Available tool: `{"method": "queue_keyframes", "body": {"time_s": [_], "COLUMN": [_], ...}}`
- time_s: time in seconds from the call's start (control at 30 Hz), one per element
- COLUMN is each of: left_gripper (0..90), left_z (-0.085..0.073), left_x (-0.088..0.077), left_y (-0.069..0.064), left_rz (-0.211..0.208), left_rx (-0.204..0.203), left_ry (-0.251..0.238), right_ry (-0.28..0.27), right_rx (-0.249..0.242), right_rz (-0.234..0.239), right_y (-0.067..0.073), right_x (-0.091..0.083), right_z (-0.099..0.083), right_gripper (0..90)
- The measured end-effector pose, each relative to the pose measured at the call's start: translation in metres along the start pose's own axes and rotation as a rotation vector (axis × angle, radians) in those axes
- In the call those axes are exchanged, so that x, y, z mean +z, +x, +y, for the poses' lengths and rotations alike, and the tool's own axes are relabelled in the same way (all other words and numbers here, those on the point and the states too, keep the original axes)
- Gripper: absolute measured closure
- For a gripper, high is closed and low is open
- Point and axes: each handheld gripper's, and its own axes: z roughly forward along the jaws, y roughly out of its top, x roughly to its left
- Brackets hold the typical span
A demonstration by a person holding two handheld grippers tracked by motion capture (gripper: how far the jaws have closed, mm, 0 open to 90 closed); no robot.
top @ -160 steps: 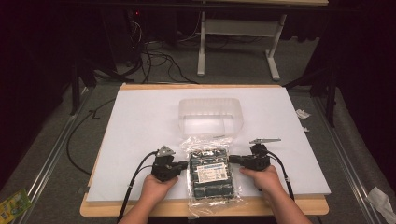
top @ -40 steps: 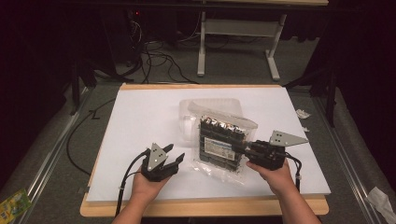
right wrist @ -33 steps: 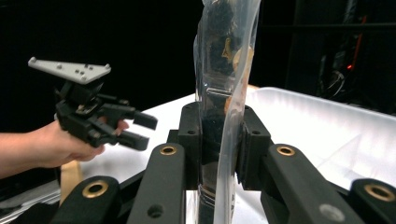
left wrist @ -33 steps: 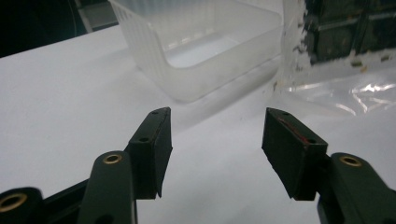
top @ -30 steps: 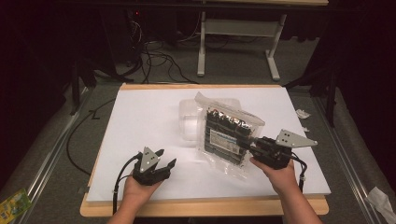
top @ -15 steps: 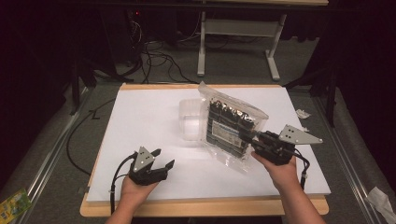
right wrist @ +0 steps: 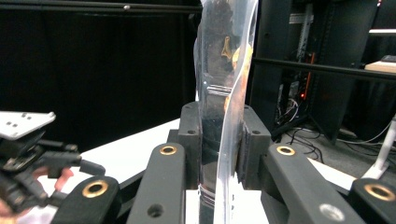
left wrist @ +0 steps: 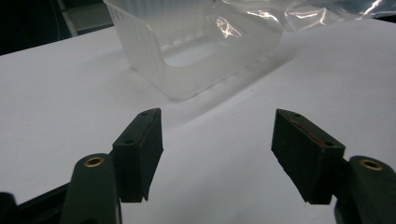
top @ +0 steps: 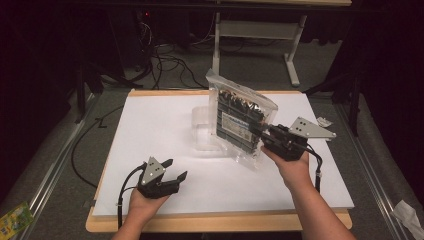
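Observation:
A clear plastic bag [top: 241, 119] with dark contents and a label is held up off the white table, tilted on edge. My right gripper [top: 261, 136] is shut on the bag's side edge; in the right gripper view the bag [right wrist: 223, 88] stands upright, pinched between both jaws. A translucent plastic tray [top: 202, 131] sits on the table just behind and left of the bag. My left gripper [top: 174, 170] rests near the table's front left, open, with nothing between its jaws. The left gripper view looks toward the tray [left wrist: 187, 56] from a short distance.
The white board [top: 150, 130] covers a wooden tabletop with free room at left and centre. Cables [top: 165, 62] and a desk frame [top: 260, 35] lie on the floor beyond the far edge. The left hand's gripper [right wrist: 28, 140] shows at the left of the right gripper view.
The left gripper let go of the bag and drew back to the front left. The right gripper lifted the bag from lying flat and tilted it upright, moving it back and to the right.

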Motion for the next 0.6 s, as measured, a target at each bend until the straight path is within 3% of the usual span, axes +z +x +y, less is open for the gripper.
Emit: {"method": "queue_keyframes", "body": {"time_s": [0.6], "left_gripper": [34.3], "left_z": [0.001], "left_x": [0.0], "left_y": [-0.002], "left_rz": [-0.012], "left_rx": [0.032], "left_ry": [0.005], "right_ry": [-0.006], "right_rx": [-0.013], "right_rz": [-0.085], "right_y": [-0.023], "right_x": [0.053], "right_z": [0.01], "right_gripper": [76.5]}}
